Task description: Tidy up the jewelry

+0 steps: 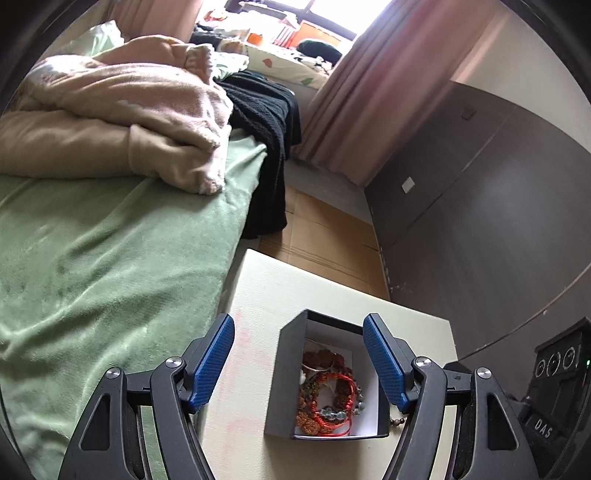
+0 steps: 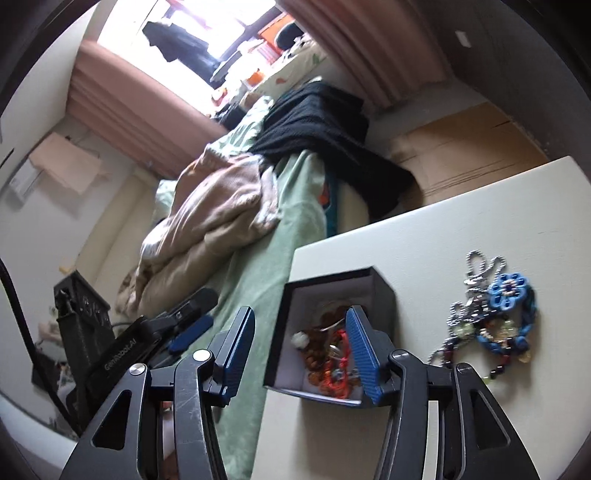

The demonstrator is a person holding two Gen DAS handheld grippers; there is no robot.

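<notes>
This is a bedroom in a home. A bed (image 1: 110,258) with a green sheet fills the left of the left wrist view, a rumpled beige and pink blanket (image 1: 122,110) heaped on it and a black knitted garment (image 1: 266,122) draped over its far edge. Pink curtains (image 1: 369,81) hang beside a bright window (image 2: 177,26), whose sill is crowded with household clutter. A small white table (image 2: 424,229) stands just beside the bed, and a dark wardrobe panel (image 1: 498,192) lines the right wall.

Left gripper (image 1: 298,363): angling downward, jaws standing wide, gripping nothing. Right gripper (image 2: 301,349): angling downward, jaws standing parted, gripping nothing.
</notes>
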